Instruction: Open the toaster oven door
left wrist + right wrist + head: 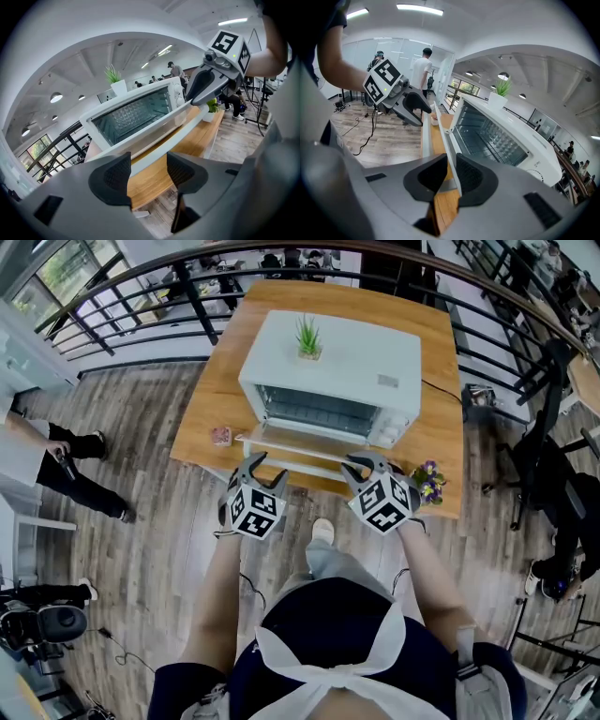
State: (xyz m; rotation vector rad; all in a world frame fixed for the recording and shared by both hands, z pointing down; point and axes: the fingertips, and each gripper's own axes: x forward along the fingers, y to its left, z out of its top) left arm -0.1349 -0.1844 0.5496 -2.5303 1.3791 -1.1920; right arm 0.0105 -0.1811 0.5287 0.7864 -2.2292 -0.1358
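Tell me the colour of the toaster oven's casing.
White. The toaster oven has a plain white casing, which shows best in the head view.

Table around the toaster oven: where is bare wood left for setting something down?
Bare wood lies behind the toaster oven to the table's far edge, and along its left side. The right strip carries a cable. The front is crowded: open door, small pink container, flowers.

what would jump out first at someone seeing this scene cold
A white oven sits on a wooden table with its door dropped open and a small plant on its top. At the table's near edge, the right claw pinches the door's front edge, and the left claw stands open at the same edge.
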